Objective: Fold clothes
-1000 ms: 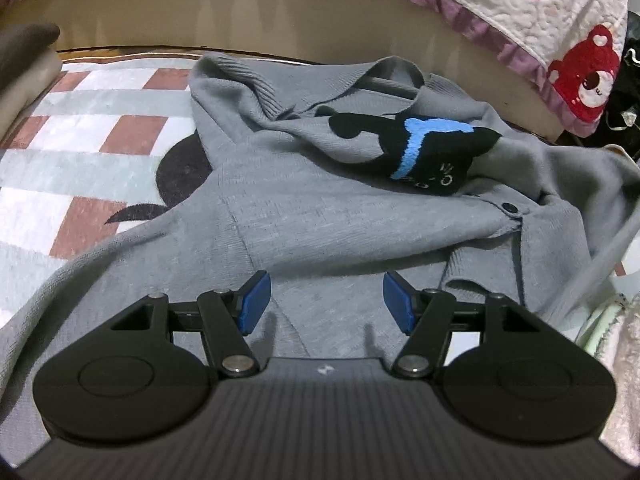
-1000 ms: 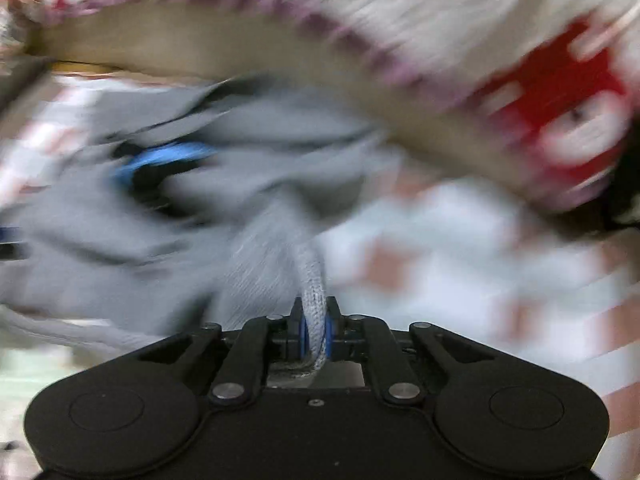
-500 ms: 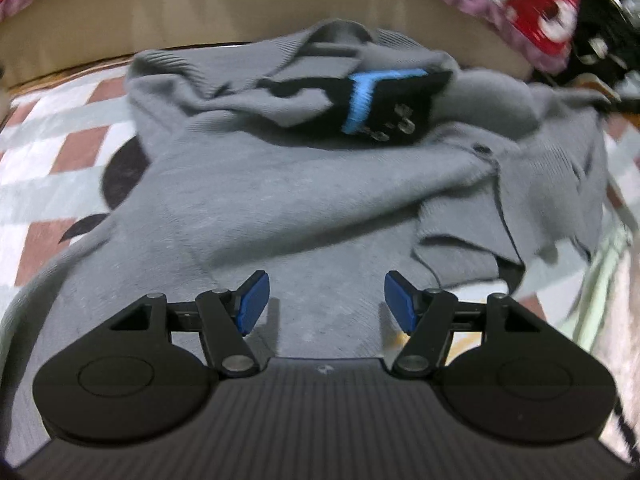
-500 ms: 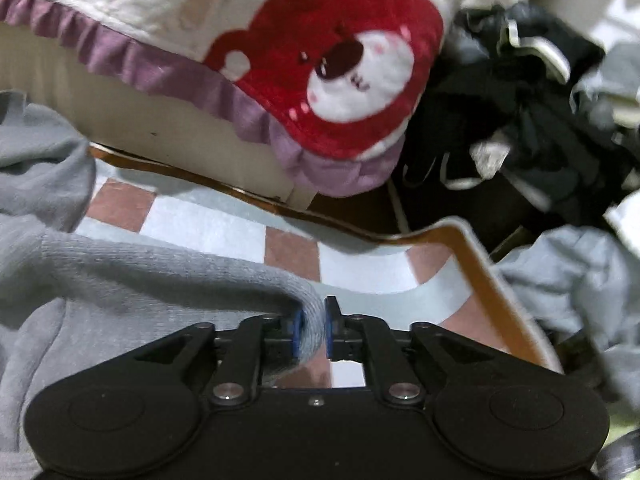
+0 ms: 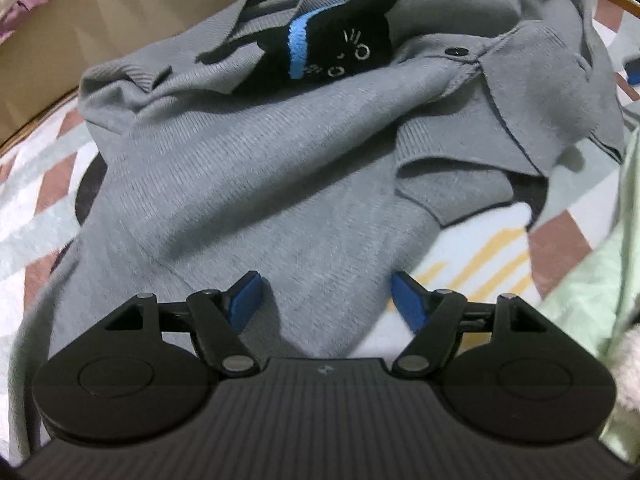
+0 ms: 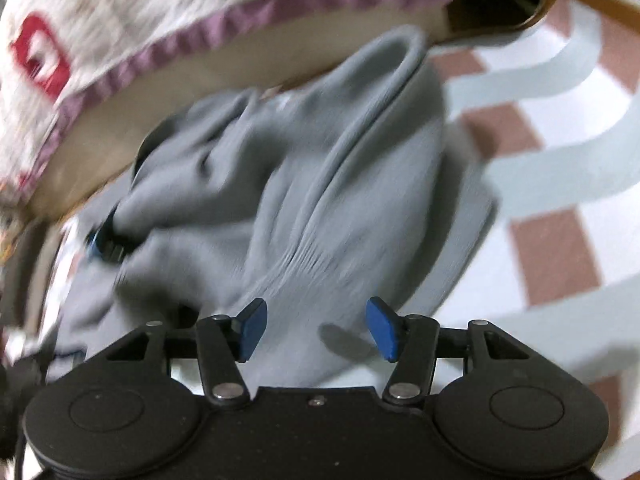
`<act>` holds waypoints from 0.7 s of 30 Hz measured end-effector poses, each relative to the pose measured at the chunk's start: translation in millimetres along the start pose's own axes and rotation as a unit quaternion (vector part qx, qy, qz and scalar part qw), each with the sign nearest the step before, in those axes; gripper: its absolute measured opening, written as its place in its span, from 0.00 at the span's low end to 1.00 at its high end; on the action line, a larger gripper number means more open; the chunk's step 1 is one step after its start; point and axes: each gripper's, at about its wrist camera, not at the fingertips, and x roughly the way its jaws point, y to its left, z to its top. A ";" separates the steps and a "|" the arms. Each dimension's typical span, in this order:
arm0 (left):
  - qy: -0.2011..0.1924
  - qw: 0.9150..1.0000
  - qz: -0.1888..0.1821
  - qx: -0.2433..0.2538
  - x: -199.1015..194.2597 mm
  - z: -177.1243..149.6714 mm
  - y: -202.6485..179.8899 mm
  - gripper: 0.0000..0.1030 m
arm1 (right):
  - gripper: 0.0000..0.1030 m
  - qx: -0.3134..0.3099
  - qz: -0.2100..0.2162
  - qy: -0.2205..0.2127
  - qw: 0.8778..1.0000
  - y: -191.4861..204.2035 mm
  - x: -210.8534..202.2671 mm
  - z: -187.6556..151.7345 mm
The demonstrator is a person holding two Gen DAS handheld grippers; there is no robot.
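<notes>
Left gripper [image 5: 323, 300]: jaws apart and opening; blue pads clear of the knit, grey fabric lying between and below them, nothing clamped.
Right gripper [image 6: 317, 328]: jaws apart and opening; a ribbed fold of grey knit sits between the pads, not pinched. View is motion-blurred.
Grey sweater [image 5: 248, 168]: spread rumpled on the patterned mat [image 5: 24, 200], long axis running near to far from the left gripper; far end bunched against the beige bed base [image 5: 80, 32].
Black patch [image 5: 332, 44]: on the far part of the sweater, blue stripe across it.
Button [image 5: 456, 52]: right of the patch, on the placket.
Right flap: folded over toward the centre.
Quilt [image 6: 160, 16]: far left in the right view, purple-edged, overhanging the base.
Green cloth [image 5: 600, 280]: near right edge.
</notes>
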 end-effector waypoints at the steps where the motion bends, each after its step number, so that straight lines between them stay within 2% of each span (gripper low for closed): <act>1: -0.003 1.000 0.004 0.005 0.8 0.4 -0.6 0.76 | 0.62 -0.001 0.001 0.002 1.000 1.6 3.8 -2.2; 3: -0.011 0.999 0.019 0.023 1.2 -0.4 -3.4 0.80 | 0.66 0.008 -0.013 -0.005 1.000 -2.5 14.1 1.3; 6: -0.022 0.998 0.034 0.039 0.7 -0.6 -5.5 0.81 | 0.66 0.052 -0.046 -0.019 0.997 -14.9 29.7 8.2; 9: -0.039 0.997 0.035 0.052 0.0 -4.6 -8.5 0.76 | 0.66 0.072 -0.029 -0.028 0.997 -19.7 41.5 5.8; 10: -0.042 0.997 0.029 0.053 -0.7 -5.0 -8.8 0.71 | 0.57 0.056 -0.035 -0.035 0.997 -17.0 43.2 4.8; 11: -0.042 0.998 0.017 0.051 -1.5 -4.2 -8.2 0.64 | 0.35 0.034 -0.046 -0.042 0.997 -13.0 44.1 4.0; 12: -0.042 0.998 0.006 0.049 -2.2 -3.4 -7.5 0.42 | 0.20 0.024 -0.058 -0.050 0.997 -11.5 43.9 3.2; 13: -0.043 0.998 0.004 0.051 -2.4 -2.2 -7.8 0.19 | 0.14 0.026 -0.057 -0.057 0.996 -12.7 42.1 3.6; 15: -0.048 0.997 0.016 0.063 -3.0 -0.2 -10.2 0.13 | 0.11 0.026 -0.047 -0.090 0.994 -14.2 29.5 3.9; 17: -0.061 0.994 0.034 0.079 -6.7 0.6 -12.6 0.12 | 0.09 -0.004 -0.055 -0.138 0.989 -8.1 9.3 5.6; 19: -0.082 0.993 0.046 0.069 -18.5 2.9 -8.6 0.12 | 0.09 -0.024 -0.092 -0.169 0.981 -1.3 -16.4 11.4; 21: -0.105 0.991 0.061 0.051 -32.3 5.9 -2.0 0.12 | 0.09 -0.058 -0.149 -0.197 0.967 2.5 -40.1 21.5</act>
